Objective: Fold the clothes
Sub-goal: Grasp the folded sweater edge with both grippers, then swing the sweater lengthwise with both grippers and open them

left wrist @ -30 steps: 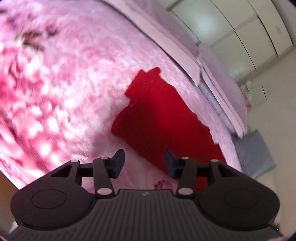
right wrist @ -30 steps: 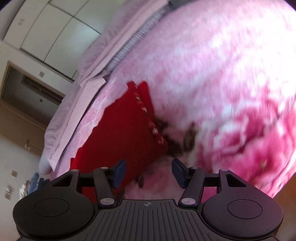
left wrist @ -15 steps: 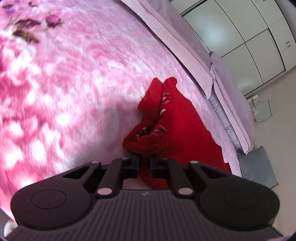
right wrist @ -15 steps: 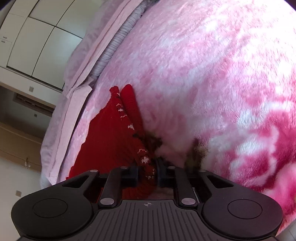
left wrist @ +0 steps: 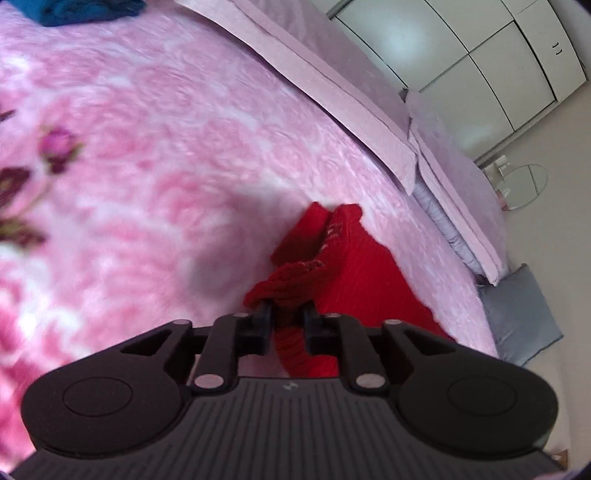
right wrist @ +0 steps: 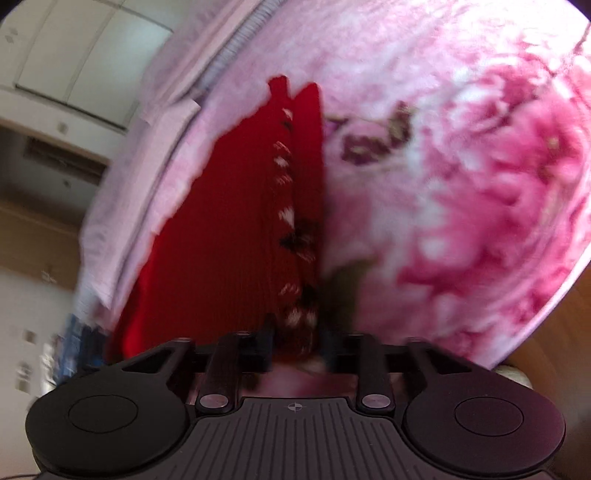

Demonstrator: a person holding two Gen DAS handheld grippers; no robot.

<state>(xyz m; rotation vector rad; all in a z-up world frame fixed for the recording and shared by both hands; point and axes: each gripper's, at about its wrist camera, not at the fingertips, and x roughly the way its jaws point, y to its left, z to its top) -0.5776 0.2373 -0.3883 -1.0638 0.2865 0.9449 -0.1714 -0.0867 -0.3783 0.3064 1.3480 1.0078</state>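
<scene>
A red knitted garment [left wrist: 354,266] with a white patterned band lies on the pink floral blanket [left wrist: 147,166]. My left gripper [left wrist: 288,314] is shut on a bunched edge of the garment and lifts it, so a fold stands up. In the right wrist view the same red garment [right wrist: 229,236] stretches away from me, its patterned edge raised. My right gripper [right wrist: 297,328] is shut on that edge, at its near end.
A lilac sheet and pillows [left wrist: 369,110] run along the bed's far side. A blue cloth [left wrist: 85,11] lies at the top left. White wardrobe doors [left wrist: 461,55] and a grey cushion [left wrist: 517,314] stand beyond the bed. The bed's wooden edge [right wrist: 554,350] shows at right.
Both grippers were open above the flat garment, then closed on its edge. Now both lift that edge, and the garment folds up along the patterned band.
</scene>
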